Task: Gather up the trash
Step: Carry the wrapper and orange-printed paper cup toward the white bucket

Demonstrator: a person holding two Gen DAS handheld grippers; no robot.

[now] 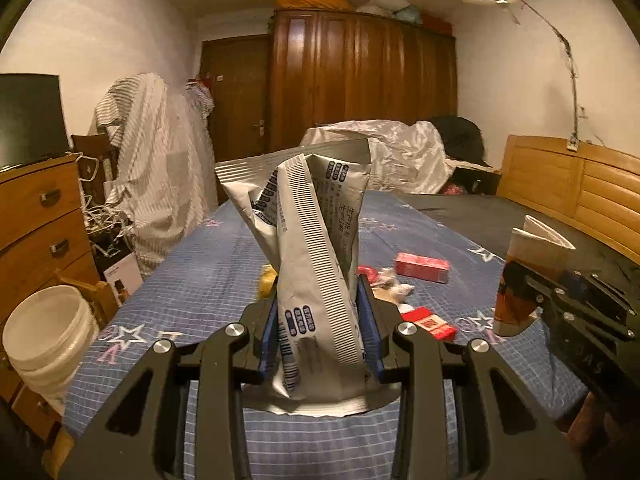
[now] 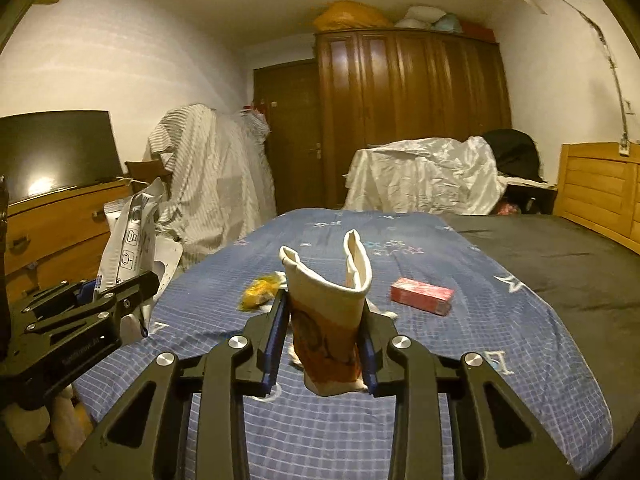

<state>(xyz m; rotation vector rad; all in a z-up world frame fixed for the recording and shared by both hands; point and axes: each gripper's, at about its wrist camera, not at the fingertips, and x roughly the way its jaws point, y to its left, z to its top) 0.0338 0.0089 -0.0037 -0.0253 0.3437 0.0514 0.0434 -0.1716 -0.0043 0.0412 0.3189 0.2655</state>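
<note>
Standing at the far left beside the bed (image 1: 192, 280), a white bucket (image 1: 48, 332) sits low against a wooden dresser (image 1: 36, 216), and a striped sheet (image 1: 160, 184) drapes over something behind it. Next comes the left tool (image 1: 319, 320), its blue-padded fingers (image 1: 272, 332) pressed in on a crumpled silver-white pouch (image 1: 308, 248) that stands upright between them, printed with dark text and a comb-like stripe, its torn lower edge hanging just over the blue checked bedspread. Past the pouch, on the bedspread, lie a yellow wrapper (image 1: 266, 280), some crumpled white scraps (image 1: 394, 284), a red box (image 1: 422, 267) lying flat farther back, and a red pack (image 1: 430, 322) nearer, just right of the tool's right finger. In the right wrist view the yellow wrapper (image 2: 260, 291) lies left of the right tool (image 2: 325, 338), whose fingers (image 2: 276, 332) squeeze a paper cup (image 2: 326, 320) so that its white rim is folded into two peaks; the cup is orange-brown with a dark drawing lower down and is held upright above the bedspread. The red box (image 2: 422, 295) lies to the right of the cup, apart from it. Farther right the bedspread ends and a black sheet (image 2: 540, 256) covers the rest of the bed, up to the wooden headboard (image 2: 600, 184). Each tool shows at the edge of the other's view, the two held side by side above the bed's near end.
</note>
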